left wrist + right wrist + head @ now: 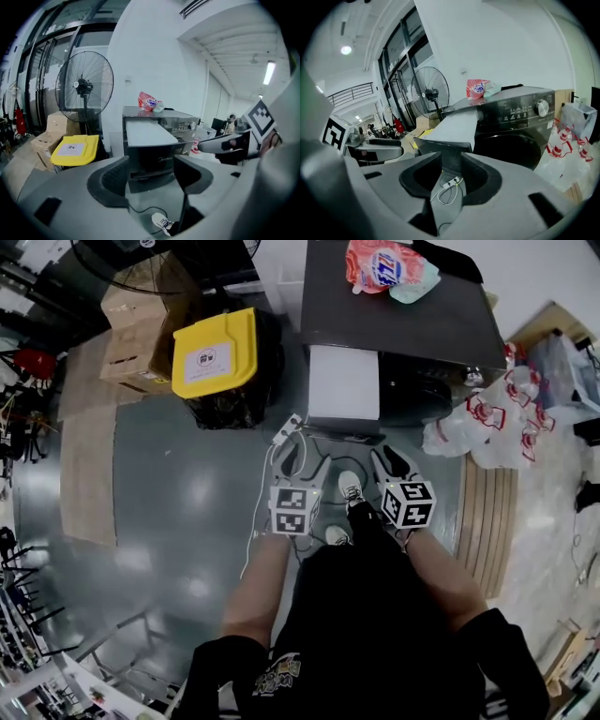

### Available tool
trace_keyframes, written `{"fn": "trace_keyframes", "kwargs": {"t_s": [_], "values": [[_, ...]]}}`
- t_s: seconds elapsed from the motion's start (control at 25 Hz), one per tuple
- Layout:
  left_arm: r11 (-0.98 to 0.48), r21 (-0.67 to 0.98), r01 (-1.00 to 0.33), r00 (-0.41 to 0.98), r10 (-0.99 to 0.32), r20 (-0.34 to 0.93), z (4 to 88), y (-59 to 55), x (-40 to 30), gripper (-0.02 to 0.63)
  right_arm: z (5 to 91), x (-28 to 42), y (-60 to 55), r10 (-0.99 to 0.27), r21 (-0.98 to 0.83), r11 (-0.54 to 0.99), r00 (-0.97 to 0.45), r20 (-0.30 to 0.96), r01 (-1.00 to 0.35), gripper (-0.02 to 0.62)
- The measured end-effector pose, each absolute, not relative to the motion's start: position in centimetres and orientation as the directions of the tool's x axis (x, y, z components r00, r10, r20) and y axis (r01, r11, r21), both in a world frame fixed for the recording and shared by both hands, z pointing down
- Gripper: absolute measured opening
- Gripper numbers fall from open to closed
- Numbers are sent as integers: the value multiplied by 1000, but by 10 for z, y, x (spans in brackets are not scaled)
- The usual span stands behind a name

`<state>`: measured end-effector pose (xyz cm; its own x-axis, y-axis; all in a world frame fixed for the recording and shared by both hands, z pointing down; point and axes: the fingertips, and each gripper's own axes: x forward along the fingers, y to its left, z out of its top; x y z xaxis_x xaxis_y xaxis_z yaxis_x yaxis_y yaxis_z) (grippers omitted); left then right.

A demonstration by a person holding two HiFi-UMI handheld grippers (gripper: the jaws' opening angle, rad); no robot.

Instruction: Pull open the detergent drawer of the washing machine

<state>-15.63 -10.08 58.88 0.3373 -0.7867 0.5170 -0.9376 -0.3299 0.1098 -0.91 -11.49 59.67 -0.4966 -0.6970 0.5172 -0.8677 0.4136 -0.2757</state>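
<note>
Grey glossy flooring fills most of the head view, with wooden boards laid along its left and right edges. At the upper centre a dark washing machine is seen from above, and a red and white pouch lies on its top. The detergent drawer is drawn out from the machine's front, toward the lower part of the frame, and shows as a pale rectangle. Nothing grips it.

Just below the drawer, and apart from it, both grippers are held side by side and pointed at the machine. The left gripper is seen with its jaws spread. In the left gripper view only the drawer front and the floor show through the gap. The right gripper is likewise held with its jaws apart, and nothing is pinched between them. A power strip and its cable are seen on the floor through that gap.

A yellow-lidded bin stands left of the machine, with cardboard boxes further left. Red and white plastic bags are heaped at the right. A white shoe shows between the two grippers. A large standing fan is seen in the left gripper view.
</note>
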Motion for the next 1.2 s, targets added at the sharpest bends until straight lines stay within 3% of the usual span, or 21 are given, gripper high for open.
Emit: {"fn": "trace_keyframes", "kwargs": {"t_s": [0.16, 0.4, 0.76, 1.2], "values": [[-307, 115, -945, 325, -834, 446, 551, -87, -153, 237, 559, -6, -105, -723, -235, 478, -531, 443, -846, 13], [-265, 116, -957, 289, -890, 352, 502, -59, -147, 29, 510, -11, -73, -715, -170, 591, -609, 343, -789, 6], [-271, 83, -959, 284, -913, 293, 448, -8, -107, 12, 448, 5, -32, -669, -122, 696, -701, 247, -708, 5], [-216, 75, -974, 228, -934, 274, 430, 63, -22, 12, 417, 79, 35, -591, -74, 785, -779, 211, -615, 5]]}}
